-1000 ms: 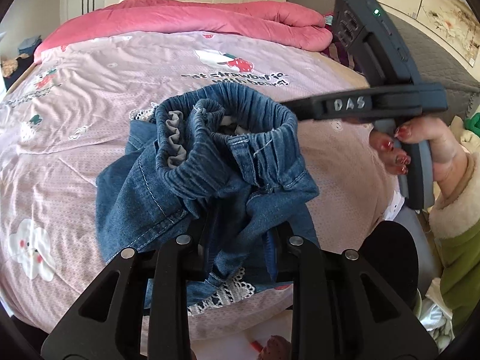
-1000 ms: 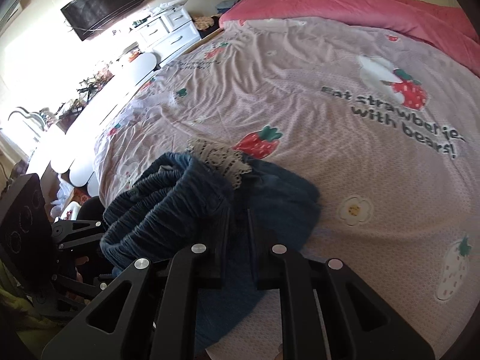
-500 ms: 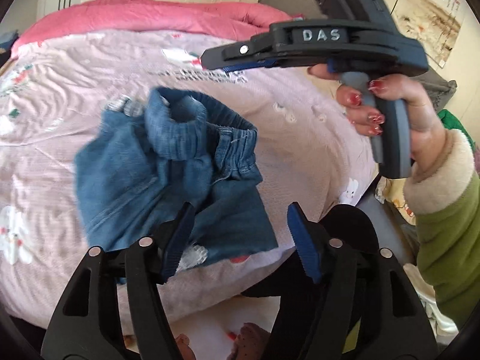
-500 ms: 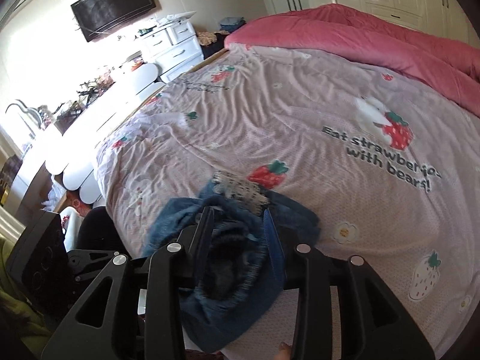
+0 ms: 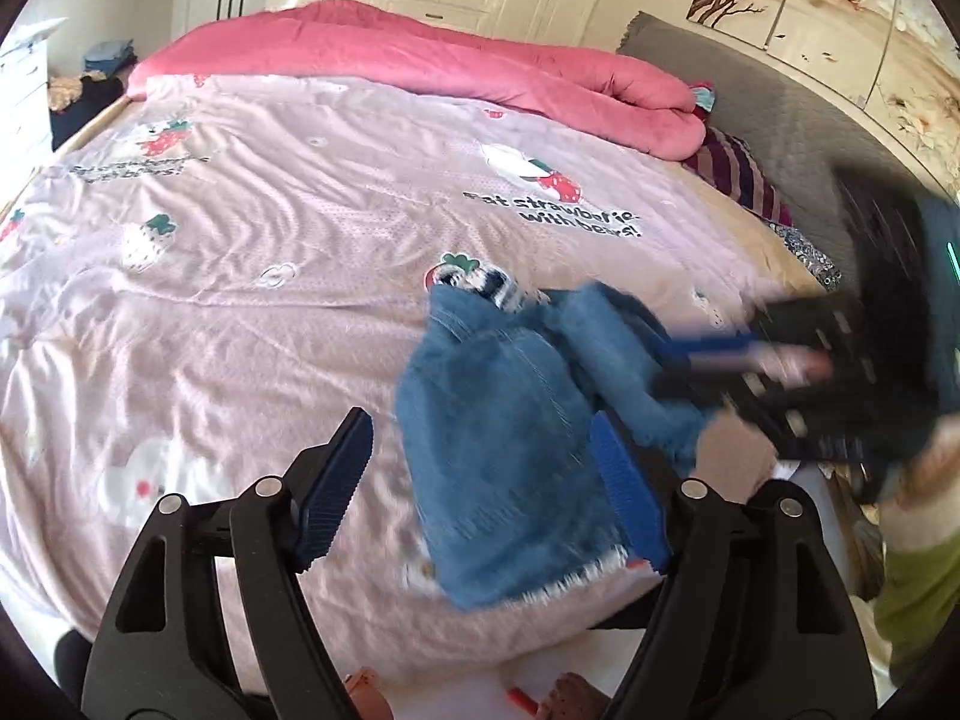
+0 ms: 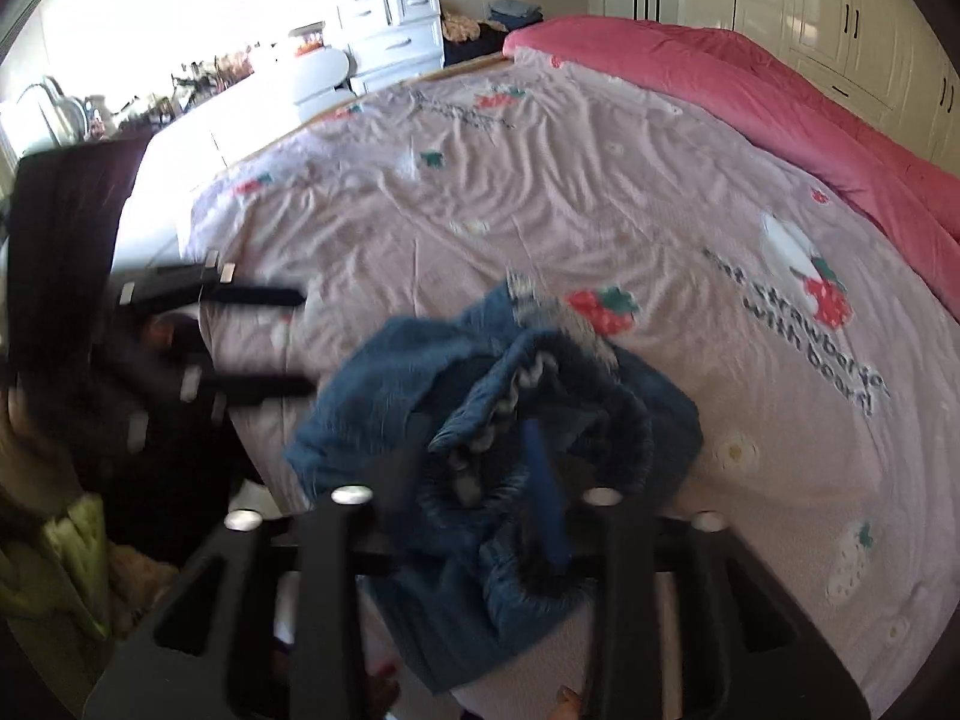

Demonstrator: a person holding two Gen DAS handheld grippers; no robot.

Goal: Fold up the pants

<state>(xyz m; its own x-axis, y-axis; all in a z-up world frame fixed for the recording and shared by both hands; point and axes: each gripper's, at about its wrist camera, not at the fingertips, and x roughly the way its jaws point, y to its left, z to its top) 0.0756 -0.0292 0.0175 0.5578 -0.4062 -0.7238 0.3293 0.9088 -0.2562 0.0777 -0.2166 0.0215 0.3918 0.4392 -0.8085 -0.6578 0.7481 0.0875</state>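
Small blue denim pants (image 5: 510,420) with lace-trimmed hems lie bunched on the pink strawberry-print bedsheet (image 5: 270,300), near the bed's front edge. My left gripper (image 5: 480,489) hovers just in front of them. Its jaws are opening and its blue pads (image 5: 336,480) hold nothing; one pad overlaps the pants' edge in view. In the right wrist view the elastic waistband (image 6: 540,420) is gathered between the fingers of my right gripper (image 6: 480,468), whose jaws are closing onto it. From the left wrist view, the right gripper (image 5: 702,354) is a blur at the pants' right end. The left gripper (image 6: 270,342) appears blurred at left.
A rolled pink quilt (image 5: 480,78) lies along the far side of the bed. A grey headboard (image 5: 750,120) and a striped pillow (image 5: 738,174) are on the right. White drawers (image 6: 390,30) stand beyond the bed. A green sleeve (image 5: 918,600) is at the lower right.
The left gripper let go of the pants, opened wide and drew back to the left. The right gripper opened briefly, then closed on the waistband again. The pants dropped flatter onto the sheet.
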